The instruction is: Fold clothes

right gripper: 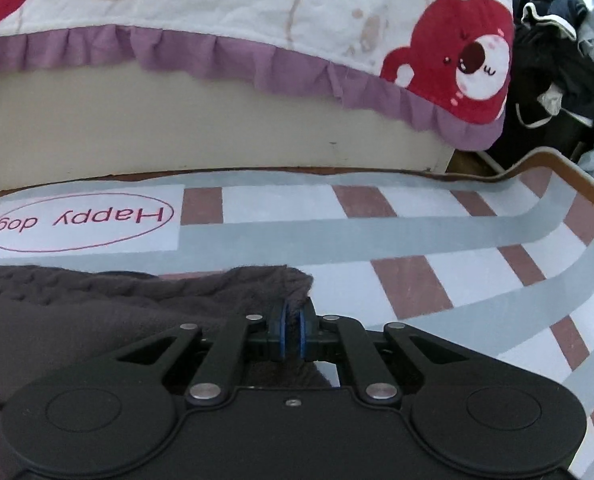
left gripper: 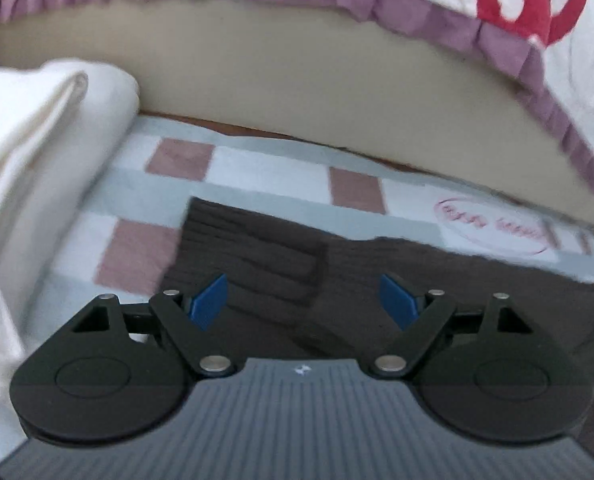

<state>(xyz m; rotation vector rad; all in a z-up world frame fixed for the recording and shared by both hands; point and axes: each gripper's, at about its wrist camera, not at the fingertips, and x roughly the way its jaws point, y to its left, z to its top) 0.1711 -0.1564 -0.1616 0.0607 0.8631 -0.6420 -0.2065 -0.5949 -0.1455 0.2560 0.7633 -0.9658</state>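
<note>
A dark brown knitted garment (left gripper: 257, 248) lies flat on a checked mat (left gripper: 265, 172). In the left wrist view my left gripper (left gripper: 303, 300) hovers open just over it, its blue pads (left gripper: 209, 300) spread wide with nothing between them. In the right wrist view the same brown garment (right gripper: 97, 320) fills the lower left. My right gripper (right gripper: 292, 336) is shut on the garment's right corner, a tuft of brown fabric pinched between the blue-edged pads.
A folded white cloth (left gripper: 29, 168) lies at the left of the mat. Behind the mat stands a beige bed base (right gripper: 177, 128) under a ruffled quilt with red bears (right gripper: 457, 52). A pile of dark clothes (right gripper: 557, 60) sits at the far right.
</note>
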